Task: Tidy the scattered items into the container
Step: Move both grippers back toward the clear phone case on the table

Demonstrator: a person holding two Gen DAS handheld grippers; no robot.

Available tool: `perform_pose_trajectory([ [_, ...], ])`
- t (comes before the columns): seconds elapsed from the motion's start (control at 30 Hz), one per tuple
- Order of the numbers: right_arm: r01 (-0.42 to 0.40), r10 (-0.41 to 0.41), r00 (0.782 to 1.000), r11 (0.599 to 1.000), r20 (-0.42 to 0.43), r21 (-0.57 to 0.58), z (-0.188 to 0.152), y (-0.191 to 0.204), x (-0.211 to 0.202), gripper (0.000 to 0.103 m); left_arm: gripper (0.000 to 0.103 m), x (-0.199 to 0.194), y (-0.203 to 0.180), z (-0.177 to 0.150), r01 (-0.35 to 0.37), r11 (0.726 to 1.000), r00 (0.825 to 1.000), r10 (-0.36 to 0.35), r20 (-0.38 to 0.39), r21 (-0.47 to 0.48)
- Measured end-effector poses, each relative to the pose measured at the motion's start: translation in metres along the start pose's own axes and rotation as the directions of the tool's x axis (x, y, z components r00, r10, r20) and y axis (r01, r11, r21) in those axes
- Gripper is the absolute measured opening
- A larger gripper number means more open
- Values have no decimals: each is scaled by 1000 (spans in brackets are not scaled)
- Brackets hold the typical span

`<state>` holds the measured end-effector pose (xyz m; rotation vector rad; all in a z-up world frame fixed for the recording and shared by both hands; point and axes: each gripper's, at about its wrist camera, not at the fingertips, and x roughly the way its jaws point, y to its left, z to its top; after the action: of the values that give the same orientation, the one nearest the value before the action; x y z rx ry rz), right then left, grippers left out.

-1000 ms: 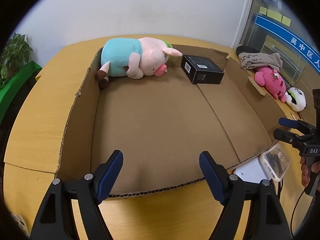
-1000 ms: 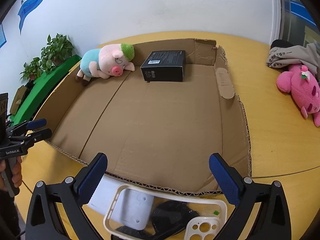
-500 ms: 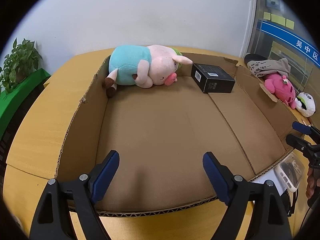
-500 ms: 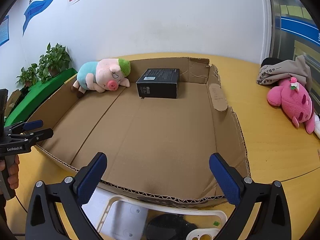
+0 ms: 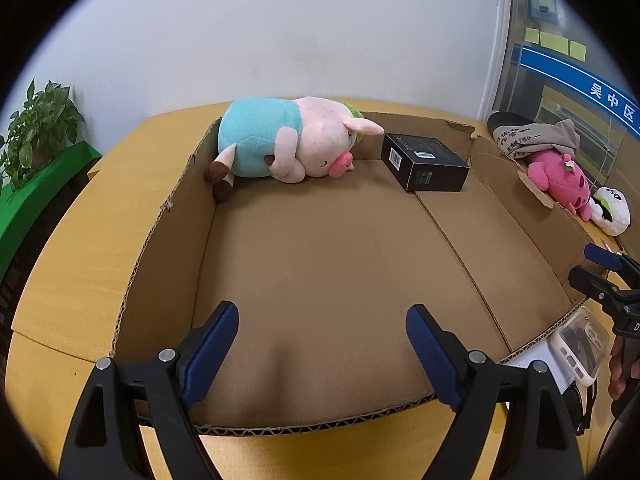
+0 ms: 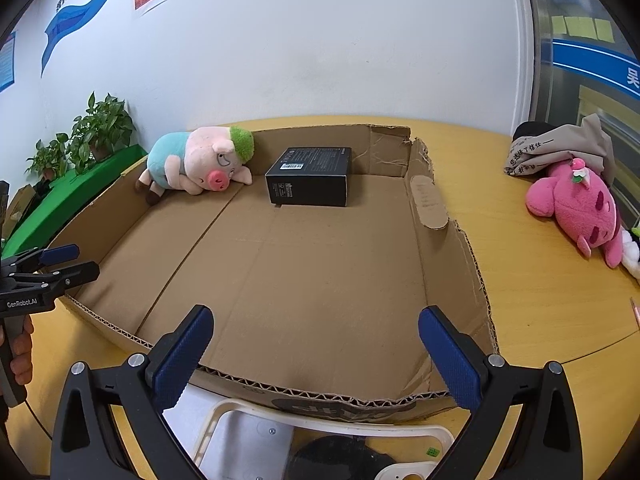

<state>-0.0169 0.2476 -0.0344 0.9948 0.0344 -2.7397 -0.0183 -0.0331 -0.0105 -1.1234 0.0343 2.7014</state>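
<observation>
Two views show a round yellow wooden table (image 5: 100, 216) bearing a shallow, open brown cardboard box (image 5: 320, 264).

From the left wrist camera, the left gripper (image 5: 322, 344) hovers over the near edge of the box with its blue-padded tongs spread wide and holding nothing. Inside the box, against the far wall, lie a soft pig plush in a turquoise shirt (image 5: 288, 146) and, just beside its snout, a black rectangular carton (image 5: 424, 162). Outside the box, to the right, a pink plush toy (image 5: 560, 180) rests under a folded grey cloth (image 5: 536, 140), touching a small white plush (image 5: 612, 210). Near the box's front right corner sits a cream plastic phone case (image 5: 580, 344) on a white sheet. The right gripper (image 5: 600, 266) appears at the right edge; its spread is hard to judge from this angle.

From the right wrist camera, the right gripper (image 6: 316, 354) is also wide open and empty, poised above the cream phone case (image 6: 320, 426), which lies on the table just outside the box's near wall. The pink plush (image 6: 576, 206) is well apart, to the right.

The case looks light, thin and rigid, probably slippery; pinching one long rim seems the surest hold. The pink plush should be light and squashy, best taken around its body.
</observation>
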Motion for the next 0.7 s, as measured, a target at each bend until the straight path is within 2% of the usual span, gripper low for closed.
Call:
perform_pose_trajectory([
  [0.17, 0, 0, 1000, 1000, -9, 1, 1, 1, -1, 103, 86, -11, -1, 3, 27, 999, 999, -26, 23, -30],
  [0.33, 18, -18, 999, 1000, -27, -3, 5, 4, -4, 103, 86, -22, -9, 8, 20, 1000, 999, -19, 40, -19],
  [0.5, 8, -9, 1000, 998, -24, -55, 7, 15, -16, 103, 86, -39, -22, 14, 17, 1000, 997, -17, 77, 1],
  [0.7, -78, 78, 997, 997, -18, -6, 7, 6, -42, 103, 86, -58, -37, 17, 83, 997, 992, -83, 92, -2],
])
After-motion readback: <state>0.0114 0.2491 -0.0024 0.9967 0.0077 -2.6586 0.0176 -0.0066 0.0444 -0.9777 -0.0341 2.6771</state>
